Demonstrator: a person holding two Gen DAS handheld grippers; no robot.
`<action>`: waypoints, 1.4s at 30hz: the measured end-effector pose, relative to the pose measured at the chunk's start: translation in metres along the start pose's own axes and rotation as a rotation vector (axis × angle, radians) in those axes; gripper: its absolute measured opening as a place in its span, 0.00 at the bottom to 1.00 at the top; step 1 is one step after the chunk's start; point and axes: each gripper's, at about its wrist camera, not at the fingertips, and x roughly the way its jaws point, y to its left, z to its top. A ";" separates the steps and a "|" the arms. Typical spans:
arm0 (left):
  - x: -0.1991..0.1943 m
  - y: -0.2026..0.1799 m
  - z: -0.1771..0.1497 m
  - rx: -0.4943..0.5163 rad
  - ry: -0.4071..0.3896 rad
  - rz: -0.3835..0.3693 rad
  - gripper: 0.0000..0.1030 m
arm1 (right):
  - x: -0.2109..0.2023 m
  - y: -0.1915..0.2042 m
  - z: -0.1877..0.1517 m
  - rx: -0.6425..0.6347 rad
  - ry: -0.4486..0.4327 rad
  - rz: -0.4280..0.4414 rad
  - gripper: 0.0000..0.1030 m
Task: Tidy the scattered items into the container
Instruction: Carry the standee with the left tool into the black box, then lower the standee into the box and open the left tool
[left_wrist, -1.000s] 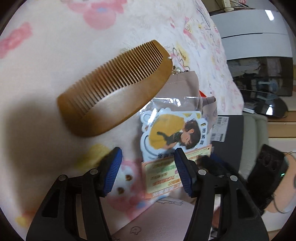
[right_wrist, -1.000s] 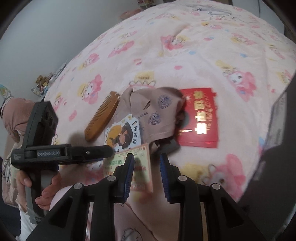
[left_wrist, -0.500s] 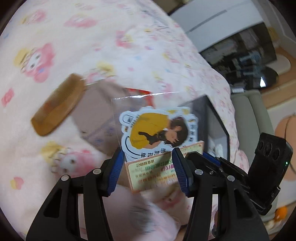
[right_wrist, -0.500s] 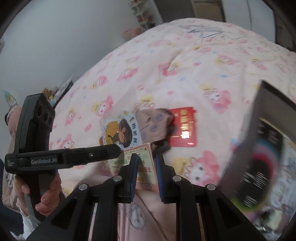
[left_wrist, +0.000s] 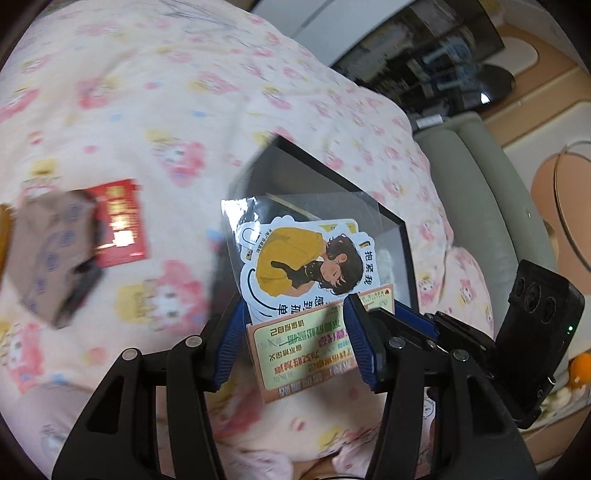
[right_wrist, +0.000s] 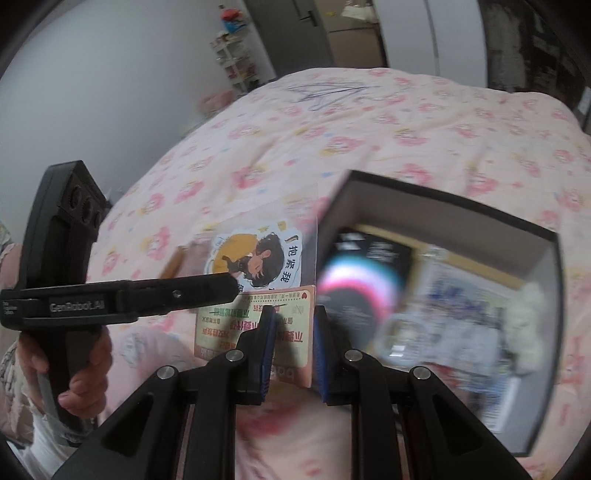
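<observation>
From the left wrist I see my left gripper (left_wrist: 295, 332) clamped across the width of the card (left_wrist: 314, 354), its jaws having just closed a little onto it. The sticker (left_wrist: 306, 258) in its clear sleeve stands up behind the card, lifted off the bed (left_wrist: 147, 92) and hanging over the near corner of the box (left_wrist: 402, 236). I judge this the carry step: both items are up and nearly over the container. The next move calls for bringing them fully past the rim and easing both grips off together. The pouch (left_wrist: 51, 251) and red envelope (left_wrist: 122, 221) lie by the bed's left edge, untidied.

From the right wrist, my right gripper (right_wrist: 293, 347) pinches the card's right edge, jaws having just narrowed on it; the box sits just right of it, already holding a few things, blurred.

A second ago the card and sticker lay on the bed beside the comb; now they are airborne, the comb is almost out of the left view, and the box fills the frame.
</observation>
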 end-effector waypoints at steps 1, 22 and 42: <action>0.010 -0.006 0.002 0.004 0.013 -0.003 0.52 | 0.000 -0.009 -0.001 0.013 0.001 -0.010 0.16; 0.117 -0.049 0.011 0.088 0.145 0.194 0.52 | 0.040 -0.110 -0.021 0.281 0.142 -0.105 0.19; 0.105 -0.039 0.011 0.047 0.124 0.126 0.49 | 0.034 -0.129 -0.024 0.353 0.112 -0.108 0.19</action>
